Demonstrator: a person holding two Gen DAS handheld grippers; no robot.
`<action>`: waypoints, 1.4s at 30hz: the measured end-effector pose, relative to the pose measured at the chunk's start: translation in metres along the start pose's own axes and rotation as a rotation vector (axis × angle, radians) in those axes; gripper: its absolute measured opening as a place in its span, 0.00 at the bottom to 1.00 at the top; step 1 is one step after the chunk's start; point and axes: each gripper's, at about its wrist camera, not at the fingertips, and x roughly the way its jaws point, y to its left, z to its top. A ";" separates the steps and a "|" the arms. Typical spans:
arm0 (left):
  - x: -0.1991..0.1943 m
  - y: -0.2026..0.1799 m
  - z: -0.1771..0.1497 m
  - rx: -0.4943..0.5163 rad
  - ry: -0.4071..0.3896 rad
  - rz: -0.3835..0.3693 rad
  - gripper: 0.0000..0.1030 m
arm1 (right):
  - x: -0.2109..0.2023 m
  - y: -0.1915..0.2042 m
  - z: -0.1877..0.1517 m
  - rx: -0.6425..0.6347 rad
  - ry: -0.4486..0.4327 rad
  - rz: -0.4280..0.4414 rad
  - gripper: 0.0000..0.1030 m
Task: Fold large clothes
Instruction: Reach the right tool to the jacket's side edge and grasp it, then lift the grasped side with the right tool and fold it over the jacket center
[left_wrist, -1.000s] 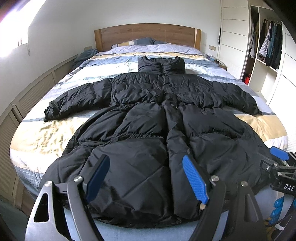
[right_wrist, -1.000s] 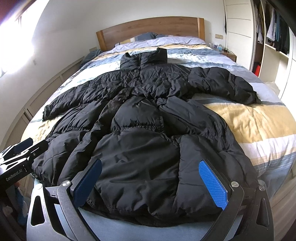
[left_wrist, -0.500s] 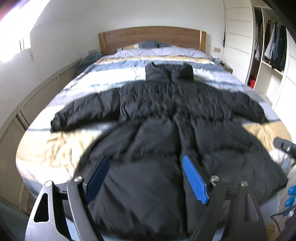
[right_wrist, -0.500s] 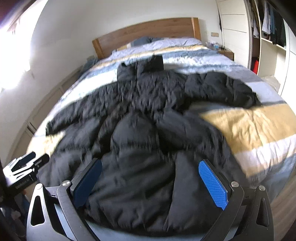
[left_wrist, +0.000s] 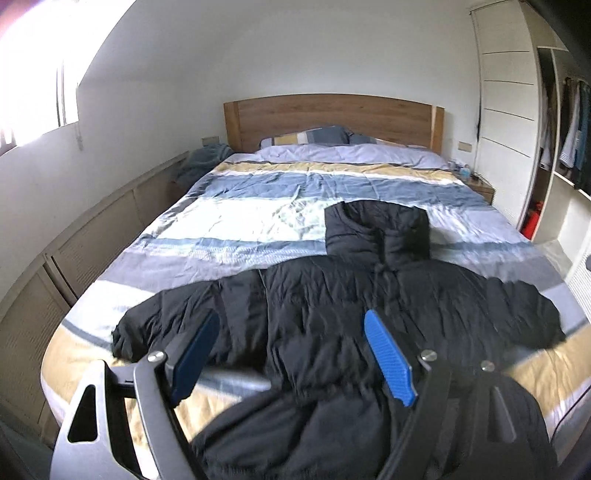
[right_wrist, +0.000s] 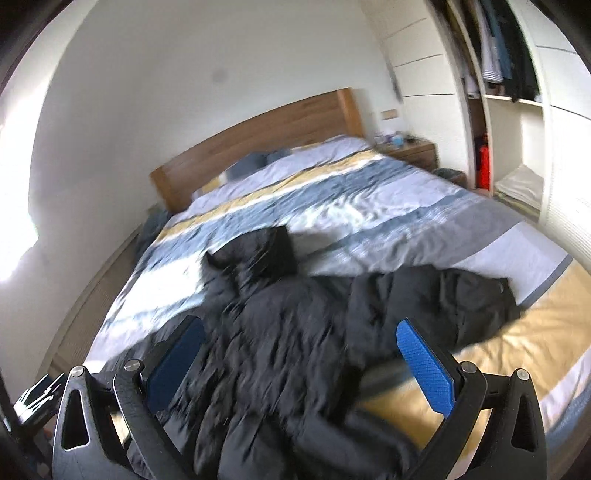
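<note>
While the black puffer coat (left_wrist: 332, 314) lies spread front-up across the foot half of the striped duvet (left_wrist: 258, 206), collar toward the headboard (left_wrist: 332, 114) and both sleeves out sideways, no fold visible yet. Left gripper (left_wrist: 291, 354): jaws wide, holding nothing, above the coat's left side. Right gripper (right_wrist: 299, 365): jaws wide too, empty, over the blurred body. Whole job apparently ahead: sleeves in, then body folded over.

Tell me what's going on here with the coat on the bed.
A person holds two handheld grippers over a black puffer coat spread face up on a striped bed, sleeves out to both sides. The left gripper and right gripper are both open and grip nothing. No fold shows yet.
</note>
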 end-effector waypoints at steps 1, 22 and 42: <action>0.010 0.000 0.004 -0.005 0.006 0.004 0.78 | 0.009 -0.009 0.002 0.019 0.004 -0.009 1.00; 0.177 -0.013 -0.049 -0.058 0.272 0.078 0.78 | 0.173 -0.246 -0.087 0.493 0.275 -0.229 1.00; 0.192 -0.020 -0.067 -0.032 0.324 0.113 0.78 | 0.185 -0.362 -0.059 0.796 0.035 -0.038 0.58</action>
